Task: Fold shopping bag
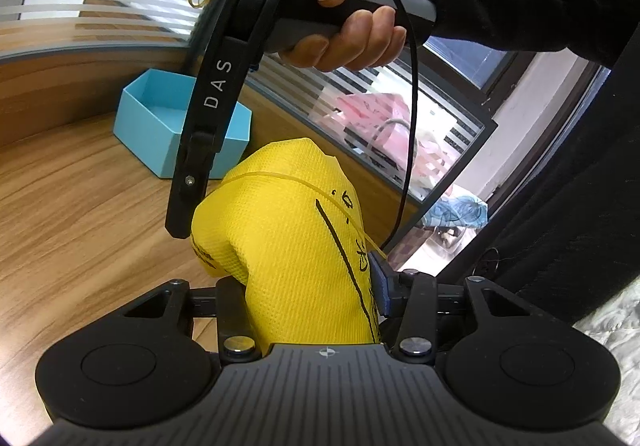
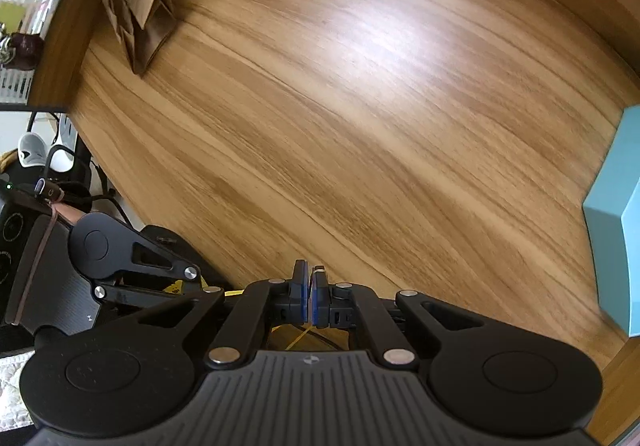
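Note:
The yellow mesh-textured shopping bag (image 1: 288, 230), with black print, is bunched into a thick roll that stands up between the fingers of my left gripper (image 1: 304, 282), which is shut on it. A thin yellow rubber band (image 1: 320, 190) is stretched across the roll toward the right blue pad (image 1: 380, 282). My right gripper (image 1: 180, 222), held by a hand (image 1: 360, 30), points down at the roll's left side. In the right wrist view the right gripper (image 2: 310, 286) is shut, with a yellow strand of the rubber band (image 2: 298, 340) running under its pads.
A light blue open box (image 1: 160, 118) stands on the wooden table (image 1: 80, 206) just behind the roll and shows at the right edge as the blue box (image 2: 612, 226). A folded brown paper bag (image 2: 140, 6) lies at the far left. The table edge (image 2: 120, 186) drops off at the left.

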`<state>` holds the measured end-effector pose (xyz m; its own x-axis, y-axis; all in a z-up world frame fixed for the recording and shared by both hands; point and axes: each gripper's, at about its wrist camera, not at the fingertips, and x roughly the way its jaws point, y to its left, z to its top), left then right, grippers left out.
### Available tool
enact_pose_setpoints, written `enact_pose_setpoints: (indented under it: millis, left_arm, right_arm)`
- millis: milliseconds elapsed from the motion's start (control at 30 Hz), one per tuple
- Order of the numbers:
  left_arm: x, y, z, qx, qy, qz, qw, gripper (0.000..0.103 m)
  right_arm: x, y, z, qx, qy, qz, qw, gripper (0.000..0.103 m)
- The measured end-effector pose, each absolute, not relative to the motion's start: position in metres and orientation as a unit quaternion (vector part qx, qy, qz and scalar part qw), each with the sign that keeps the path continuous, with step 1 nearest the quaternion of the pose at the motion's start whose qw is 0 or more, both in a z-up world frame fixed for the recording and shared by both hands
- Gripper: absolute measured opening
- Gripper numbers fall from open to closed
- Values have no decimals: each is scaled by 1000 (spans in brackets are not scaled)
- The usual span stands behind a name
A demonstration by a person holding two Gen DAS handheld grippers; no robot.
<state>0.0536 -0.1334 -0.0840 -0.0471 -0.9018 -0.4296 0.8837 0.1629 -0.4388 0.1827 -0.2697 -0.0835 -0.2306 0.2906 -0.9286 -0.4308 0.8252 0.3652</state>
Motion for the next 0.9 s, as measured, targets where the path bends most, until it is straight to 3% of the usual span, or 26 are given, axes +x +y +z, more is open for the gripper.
enact_pose_setpoints:
  millis: [133, 200, 300, 900]
  left_arm:
    - [43, -136, -76, 0, 293, -677, 676, 45]
    - [40, -141, -71, 12, 289, -683, 671, 45]
    - [43, -142, -73, 7, 304, -675, 673, 45]
    - [60, -135, -86, -40, 344, -614, 710, 49]
  right_arm:
    - [185, -273, -76, -48, 714, 286, 637, 1]
    - [186, -275, -73, -48, 706, 283, 647, 9]
    - [188, -277, -67, -48, 693, 279, 663, 1]
    - [177, -329, -61, -9, 637, 225, 737, 3]
